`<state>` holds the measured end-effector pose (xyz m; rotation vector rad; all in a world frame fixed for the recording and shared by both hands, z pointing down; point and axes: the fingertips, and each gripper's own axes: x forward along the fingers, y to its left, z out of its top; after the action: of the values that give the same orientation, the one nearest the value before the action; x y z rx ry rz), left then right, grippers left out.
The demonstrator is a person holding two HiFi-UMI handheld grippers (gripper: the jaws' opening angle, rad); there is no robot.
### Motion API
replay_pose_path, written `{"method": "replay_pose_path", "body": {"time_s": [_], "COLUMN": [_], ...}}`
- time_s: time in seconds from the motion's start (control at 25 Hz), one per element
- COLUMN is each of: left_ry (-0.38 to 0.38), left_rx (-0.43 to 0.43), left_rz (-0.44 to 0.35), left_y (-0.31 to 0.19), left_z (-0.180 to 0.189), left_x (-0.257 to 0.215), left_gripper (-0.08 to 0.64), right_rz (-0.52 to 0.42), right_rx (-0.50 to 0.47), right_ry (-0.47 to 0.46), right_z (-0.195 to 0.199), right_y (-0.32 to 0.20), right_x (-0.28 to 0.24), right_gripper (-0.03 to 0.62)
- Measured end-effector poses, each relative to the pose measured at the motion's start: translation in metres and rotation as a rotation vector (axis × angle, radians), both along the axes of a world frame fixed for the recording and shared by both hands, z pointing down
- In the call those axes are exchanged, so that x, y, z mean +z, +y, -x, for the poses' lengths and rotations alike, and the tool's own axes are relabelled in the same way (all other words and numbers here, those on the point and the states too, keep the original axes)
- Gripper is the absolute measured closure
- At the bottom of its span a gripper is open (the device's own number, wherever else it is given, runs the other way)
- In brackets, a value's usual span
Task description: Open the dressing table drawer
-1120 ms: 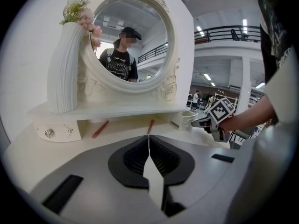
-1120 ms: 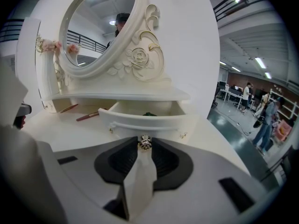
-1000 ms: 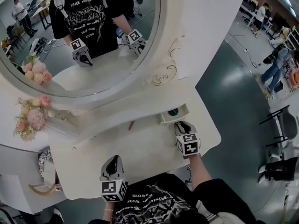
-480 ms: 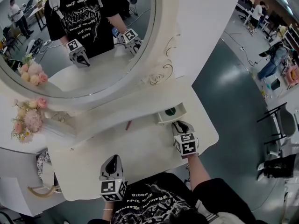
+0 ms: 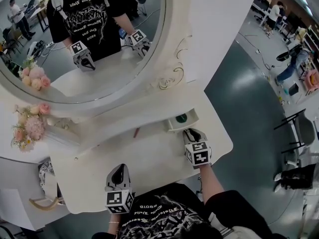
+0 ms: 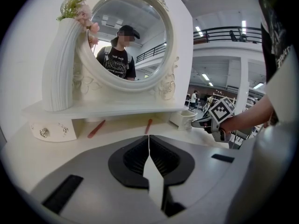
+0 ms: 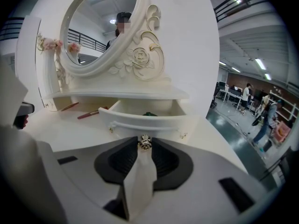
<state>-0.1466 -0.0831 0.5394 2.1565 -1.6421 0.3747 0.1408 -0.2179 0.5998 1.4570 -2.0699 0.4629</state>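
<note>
Grey and black, the left claw [image 5: 118,172] hangs over the front left of the white worktop [image 5: 149,158]. In its own view the left claw [image 6: 149,143] is clenched, pads meeting along a thin seam with nothing between them. It tilts slightly down toward the back of the dressing table, its marker cube nearest the person. Beyond it at the far left a ribbed white vase [image 6: 60,69] of pink flowers [image 5: 30,126] stands on the raised shelf, above a small closed drawer [image 6: 49,131]. Two red sticks [image 6: 96,129] lie under the shelf, below the oval mirror [image 5: 99,44].

To the right, the right claw [image 5: 189,132] reaches the front of the drawer [image 5: 183,119] at the right end of the shelf. A bare forearm [image 5: 210,183] comes up from the lower edge, and the claw slopes down onto the drawer front. In the right gripper view the right claw [image 7: 144,143] is grasping the small metal knob [image 7: 144,142], pads pressed on either side of it.

The drawer [image 7: 145,119] stands pulled out from under the shelf, its curved white front toward the claw. The cavity is open to view, with a dark green thing [image 7: 149,114] lying inside.
</note>
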Motion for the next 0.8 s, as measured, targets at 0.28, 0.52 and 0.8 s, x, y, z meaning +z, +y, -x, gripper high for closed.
{"method": "replay_pose_path", "body": {"time_s": [0.28,0.52,0.8], "left_ry": [-0.005,0.000,0.000], "left_rx": [0.009,0.002,-0.009], "left_rz": [-0.001,0.001,0.007], "left_y": [0.0003,0.0004,0.0008], "left_z": [-0.0016,-0.0008,0.0032], "left_x": [0.0005,0.0005,0.0035], "left_gripper": [0.541,0.541,0.541], "right_rz": [0.004,0.000,-0.005], "right_rx": [0.001,0.014,0.021], "right_ry": [0.005,-0.006,-0.020], "right_z": [-0.0017,-0.0016,-0.0010], "right_y": [0.0022,0.0034,0.0042], "right_x": [0.0001,0.0000,0.0005], "right_gripper": [0.492,0.492,0.491]}}
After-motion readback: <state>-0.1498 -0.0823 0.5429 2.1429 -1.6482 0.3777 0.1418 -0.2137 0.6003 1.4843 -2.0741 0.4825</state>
